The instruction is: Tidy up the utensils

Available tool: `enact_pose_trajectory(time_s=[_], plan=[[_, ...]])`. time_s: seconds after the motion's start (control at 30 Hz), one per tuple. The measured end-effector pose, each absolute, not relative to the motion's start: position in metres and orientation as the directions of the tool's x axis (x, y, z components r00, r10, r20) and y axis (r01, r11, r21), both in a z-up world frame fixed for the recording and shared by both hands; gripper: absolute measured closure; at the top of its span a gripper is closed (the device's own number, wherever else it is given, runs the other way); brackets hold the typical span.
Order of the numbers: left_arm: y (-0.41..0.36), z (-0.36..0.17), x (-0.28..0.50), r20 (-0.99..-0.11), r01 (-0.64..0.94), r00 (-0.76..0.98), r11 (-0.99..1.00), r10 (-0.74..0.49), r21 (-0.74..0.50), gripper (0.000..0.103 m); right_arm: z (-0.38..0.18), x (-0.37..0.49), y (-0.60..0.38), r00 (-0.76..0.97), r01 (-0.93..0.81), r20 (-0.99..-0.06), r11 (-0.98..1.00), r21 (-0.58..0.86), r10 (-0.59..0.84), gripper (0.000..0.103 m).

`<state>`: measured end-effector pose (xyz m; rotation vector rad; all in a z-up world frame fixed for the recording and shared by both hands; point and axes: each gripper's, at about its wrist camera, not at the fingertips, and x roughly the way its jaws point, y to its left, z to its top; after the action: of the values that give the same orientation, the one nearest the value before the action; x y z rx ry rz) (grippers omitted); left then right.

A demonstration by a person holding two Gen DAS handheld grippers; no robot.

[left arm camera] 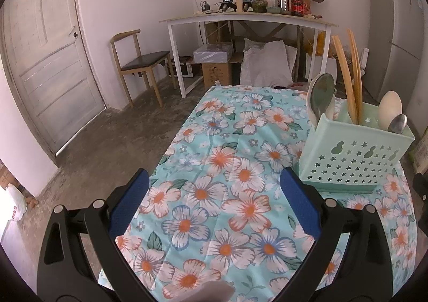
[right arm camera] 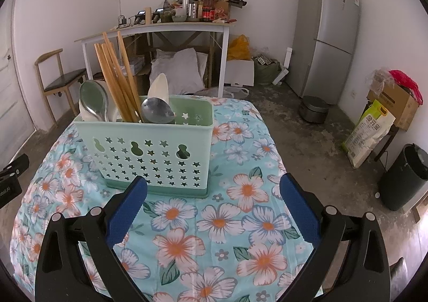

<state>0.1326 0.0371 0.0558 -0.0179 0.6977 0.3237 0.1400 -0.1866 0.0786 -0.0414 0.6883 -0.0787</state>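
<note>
Both grippers, left (left arm camera: 214, 203) and right (right arm camera: 214, 205), hang spread wide and empty over the floral cloth (right arm camera: 219, 221).
Utensils stand in the green caddy (right arm camera: 149, 147): chopsticks (right arm camera: 117, 74) look light, stiff and slippery, so pinch mid-shaft; take the steel spoons (right arm camera: 156, 111) by the neck.

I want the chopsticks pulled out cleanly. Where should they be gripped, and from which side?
Grip the chopsticks high on their bare upper shafts, coming from above: they stand bundled, leaning left, lower ends buried in the caddy between spoons.
</note>
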Motion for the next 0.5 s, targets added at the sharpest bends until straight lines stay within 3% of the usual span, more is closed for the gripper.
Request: enact_pose_trajectory(time_s=[0.5], plan=[[0.0356, 0.0577, 0.1319, -0.629, -0.293, 0.724, 0.952, 0.283, 0.091, 0.008, 0.0784, 0.14, -0.1841, 0.765, 0.036, -0.641, 0.998, -0.048, -0.058, 0.007]])
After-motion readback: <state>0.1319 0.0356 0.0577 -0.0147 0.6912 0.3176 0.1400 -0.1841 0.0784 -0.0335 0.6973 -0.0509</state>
